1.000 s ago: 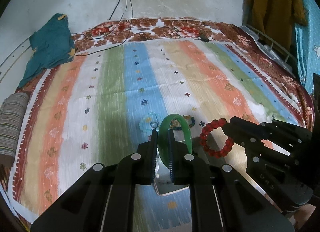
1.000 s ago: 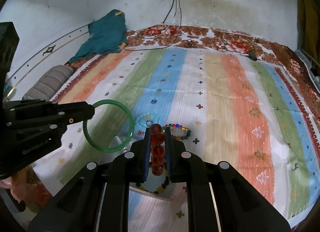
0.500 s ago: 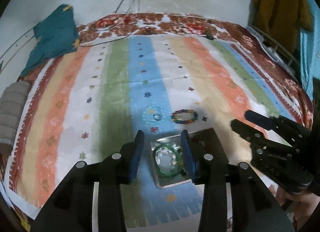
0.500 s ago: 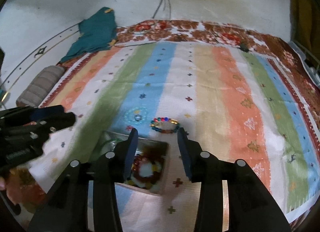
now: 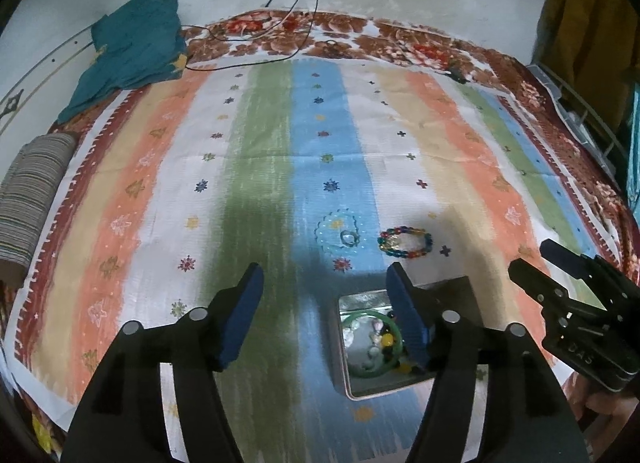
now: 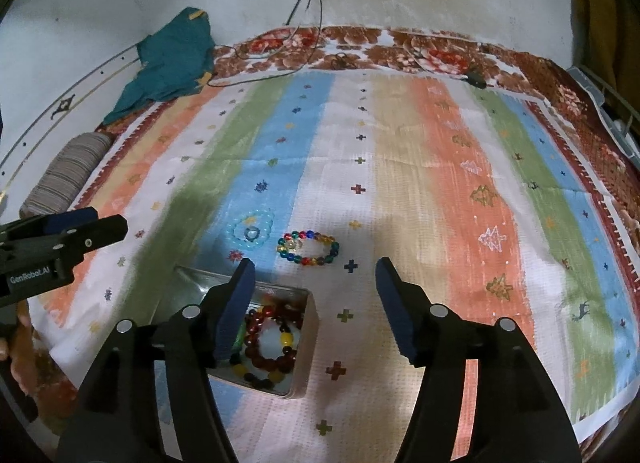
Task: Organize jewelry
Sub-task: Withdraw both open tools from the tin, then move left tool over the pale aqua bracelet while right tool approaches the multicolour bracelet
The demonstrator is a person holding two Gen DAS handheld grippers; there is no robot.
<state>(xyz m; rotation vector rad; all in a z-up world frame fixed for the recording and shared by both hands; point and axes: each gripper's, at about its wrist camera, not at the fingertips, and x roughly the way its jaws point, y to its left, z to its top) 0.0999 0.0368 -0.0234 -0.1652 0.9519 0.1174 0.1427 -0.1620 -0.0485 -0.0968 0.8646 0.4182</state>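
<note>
With both grippers' jaws just opened and empty, the multicoloured bead bracelet (image 6: pixel 308 248) lies flat, long axis left-right, just above-left of the right gripper (image 6: pixel 314 283), the nearer one; the left gripper (image 5: pixel 324 287) is farther.

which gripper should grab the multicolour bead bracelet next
Probably the right gripper: the bracelet lies just ahead of its open, empty jaws. From the left gripper, also open and empty, it lies off to the right, beyond the tin.

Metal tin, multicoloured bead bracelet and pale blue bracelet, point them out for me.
Metal tin (image 6: pixel 310 337), right wrist view, right wall.
Multicoloured bead bracelet (image 6: pixel 334 251), right wrist view, right-hand beads.
Pale blue bracelet (image 6: pixel 267 220), right wrist view, right-hand arc.
</note>
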